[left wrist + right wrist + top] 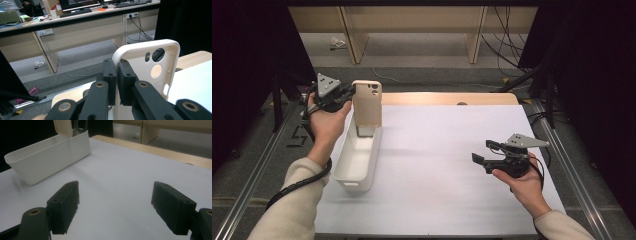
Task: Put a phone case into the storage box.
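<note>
1. Left gripper (348, 93) has its jaws clamped on the edge of the case (367, 102), held upright over the far end of the bin (343, 175).
2. Judged step: placing. Next: lower the case into the bin, then release.
3. Right gripper (480, 152) rests wide open, holding nothing, well apart.

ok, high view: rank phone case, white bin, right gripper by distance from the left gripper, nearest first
1. Phone case: clamped in the left gripper, upright over the bin's far end.
2. White bin: just below and toward the person, at the table's left.
3. Right gripper: across the table at its right, open.
</note>
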Available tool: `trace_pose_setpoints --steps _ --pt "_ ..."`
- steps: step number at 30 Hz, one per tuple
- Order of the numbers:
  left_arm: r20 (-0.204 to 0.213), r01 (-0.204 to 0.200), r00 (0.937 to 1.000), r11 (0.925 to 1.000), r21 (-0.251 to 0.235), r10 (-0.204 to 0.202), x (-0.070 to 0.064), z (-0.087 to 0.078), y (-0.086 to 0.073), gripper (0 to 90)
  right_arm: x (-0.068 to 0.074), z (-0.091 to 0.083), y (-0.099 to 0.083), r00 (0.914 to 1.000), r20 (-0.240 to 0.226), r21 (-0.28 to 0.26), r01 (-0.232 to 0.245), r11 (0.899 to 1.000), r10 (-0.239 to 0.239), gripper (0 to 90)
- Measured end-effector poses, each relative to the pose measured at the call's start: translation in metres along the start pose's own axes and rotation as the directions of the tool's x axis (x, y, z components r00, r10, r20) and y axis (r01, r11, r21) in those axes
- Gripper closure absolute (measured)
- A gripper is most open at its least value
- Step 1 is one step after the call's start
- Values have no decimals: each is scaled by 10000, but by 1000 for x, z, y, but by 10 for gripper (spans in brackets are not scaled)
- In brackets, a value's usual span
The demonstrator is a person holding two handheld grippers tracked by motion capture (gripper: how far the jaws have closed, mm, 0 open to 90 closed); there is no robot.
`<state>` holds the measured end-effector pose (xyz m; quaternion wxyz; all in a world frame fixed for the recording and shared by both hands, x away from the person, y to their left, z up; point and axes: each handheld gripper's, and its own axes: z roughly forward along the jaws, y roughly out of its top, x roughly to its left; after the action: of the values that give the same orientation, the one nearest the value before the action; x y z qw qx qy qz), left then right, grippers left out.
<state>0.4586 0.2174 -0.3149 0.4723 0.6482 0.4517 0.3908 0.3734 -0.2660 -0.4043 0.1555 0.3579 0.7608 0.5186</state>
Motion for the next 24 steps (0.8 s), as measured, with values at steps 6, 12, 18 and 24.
trace_pose_setpoints --steps 6,12,18,24 --pt "-179 -10 9998 10000 45 11 5 2 -1 857 0 0 0 10000 10 1 -22 10000 22 233" --pt "-340 35 9994 9999 122 -31 11 6 -4 857 0 0 0 10000 22 -1 -21 10000 21 233" --pt "-476 27 9989 9997 228 -16 15 11 -9 856 0 0 0 10000 24 9 -8 10000 8 233" --pt "-601 0 9982 9992 399 24 18 17 -13 856 -1 0 0 10000 30 4 -27 10000 27 232"
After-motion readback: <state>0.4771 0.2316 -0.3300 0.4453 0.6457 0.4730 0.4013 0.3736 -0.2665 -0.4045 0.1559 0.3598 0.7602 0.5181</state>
